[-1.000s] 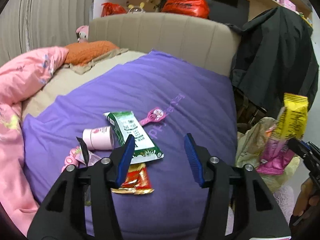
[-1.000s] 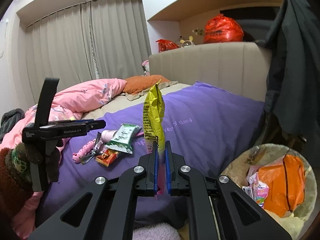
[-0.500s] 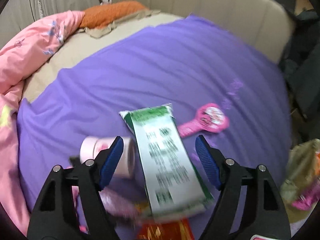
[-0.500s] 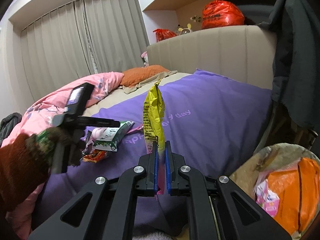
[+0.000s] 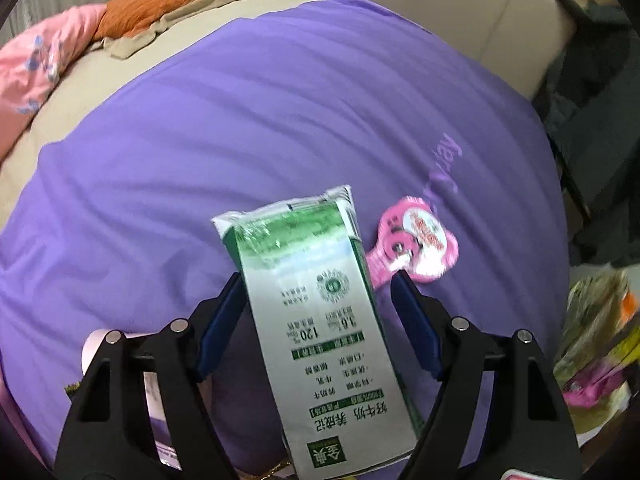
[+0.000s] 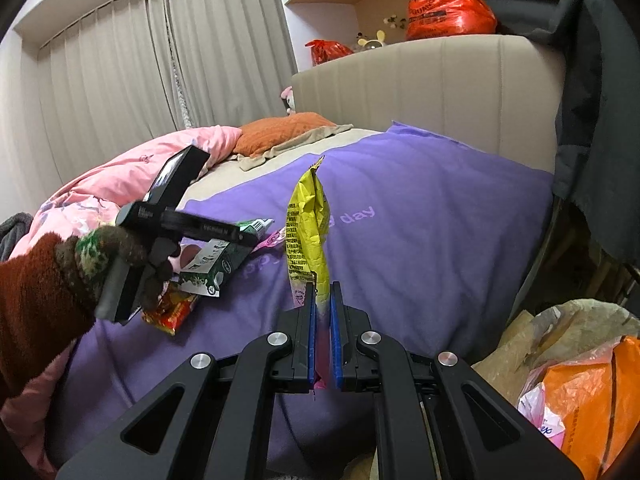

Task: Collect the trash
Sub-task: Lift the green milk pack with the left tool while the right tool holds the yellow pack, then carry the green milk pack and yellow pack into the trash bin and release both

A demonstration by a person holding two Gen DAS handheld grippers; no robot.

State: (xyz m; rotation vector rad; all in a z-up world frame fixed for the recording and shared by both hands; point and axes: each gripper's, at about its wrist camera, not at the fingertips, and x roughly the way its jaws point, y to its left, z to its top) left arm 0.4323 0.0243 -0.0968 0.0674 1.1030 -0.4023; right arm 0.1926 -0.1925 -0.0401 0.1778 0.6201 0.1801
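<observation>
The left gripper (image 5: 316,312) stands wide open around a green milk carton (image 5: 320,340) lying on the purple blanket (image 5: 240,120); whether its pads touch is unclear. Its lower end is cut off. Beyond it lies a blurred pink wrapper (image 5: 416,246). The right gripper (image 6: 323,300) pinches a yellow wrapper (image 6: 308,228) upright.

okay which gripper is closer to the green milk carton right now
Left. The left gripper is open with its fingers on either side of the green milk carton; the right gripper is off to the side, holding a yellow wrapper.
</observation>
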